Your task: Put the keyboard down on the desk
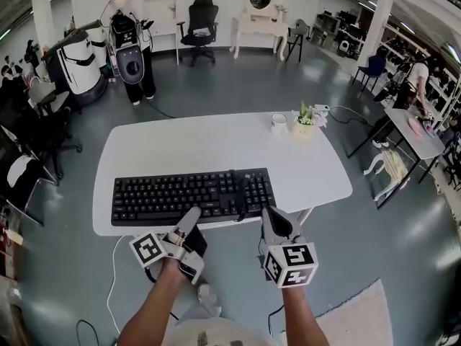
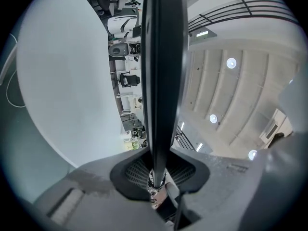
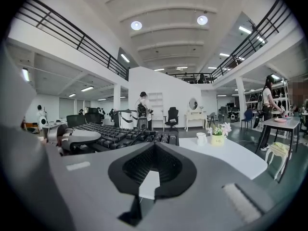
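**Head view.** The flat black keyboard is over the front part of the rounded white desk, with its long side parallel to the front edge. From here I cannot tell whether it rests on the top. A thin black cable lies looped across its right half. My left gripper meets the keyboard's front edge near the middle. My right gripper points at the same edge near the right end. A white mug and a small potted plant in a pale pot stand side by side near the desk's back right corner, well apart from the keyboard.

**Left gripper view.** The view is rolled on its side. The keyboard runs edge-on through the middle, with the black ribbed pads clamped on both faces, so this gripper is grasping the keyboard. The desk top fills the left of the view. Room background shows in the strip between desk and keyboard, so the two are apart there.

**Right gripper view.** The jaws are drawn together with their tips meeting and nothing between them. A sliver of white desk shows behind the tips. The keyboard is just left of the jaws, keys up, with the left gripper at its near edge.
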Tool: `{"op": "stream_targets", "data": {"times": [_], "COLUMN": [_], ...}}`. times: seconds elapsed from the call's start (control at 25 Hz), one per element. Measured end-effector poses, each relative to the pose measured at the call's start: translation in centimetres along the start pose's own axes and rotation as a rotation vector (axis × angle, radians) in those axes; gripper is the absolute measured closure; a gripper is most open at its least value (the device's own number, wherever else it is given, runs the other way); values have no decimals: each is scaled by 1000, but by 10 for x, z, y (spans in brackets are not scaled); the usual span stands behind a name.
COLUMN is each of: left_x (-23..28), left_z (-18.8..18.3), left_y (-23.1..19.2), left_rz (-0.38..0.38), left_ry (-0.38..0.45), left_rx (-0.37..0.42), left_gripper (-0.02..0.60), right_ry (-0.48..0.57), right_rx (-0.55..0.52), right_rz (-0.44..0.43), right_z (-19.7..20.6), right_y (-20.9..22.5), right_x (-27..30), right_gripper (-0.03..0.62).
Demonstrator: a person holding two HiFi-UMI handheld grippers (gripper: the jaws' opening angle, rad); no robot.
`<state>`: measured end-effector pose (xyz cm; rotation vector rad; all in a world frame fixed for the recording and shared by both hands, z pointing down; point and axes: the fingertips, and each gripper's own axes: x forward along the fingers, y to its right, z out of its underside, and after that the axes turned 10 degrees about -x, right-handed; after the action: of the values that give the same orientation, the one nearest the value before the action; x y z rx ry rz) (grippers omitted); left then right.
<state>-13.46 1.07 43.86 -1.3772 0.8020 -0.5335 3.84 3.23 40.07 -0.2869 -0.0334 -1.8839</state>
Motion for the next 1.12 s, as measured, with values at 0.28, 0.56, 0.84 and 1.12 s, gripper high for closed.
{"op": "stream_targets", "data": {"times": [0.28, 0.56, 0.84, 1.12], "left_x": [9, 13, 42, 67], "left_z": [-20, -29, -98, -96], "left_y": [-23, -26, -38, -46], "left_rz": [-7, -8, -16, -21], "left_ry": [-13, -17, -27, -33], "left_rx": [-20, -37, -44, -51], "left_gripper": [491, 491, 491, 491], "right_ry": [-19, -35, -49, -39], "right_rx": [-14, -21, -20, -11], "right_rz": [9, 7, 11, 12], "right_z": [9, 7, -5, -4], "right_y": [-4, -7, -16, 7], "right_x": [26, 38, 110, 126], "right_gripper": [594, 594, 594, 594]}}
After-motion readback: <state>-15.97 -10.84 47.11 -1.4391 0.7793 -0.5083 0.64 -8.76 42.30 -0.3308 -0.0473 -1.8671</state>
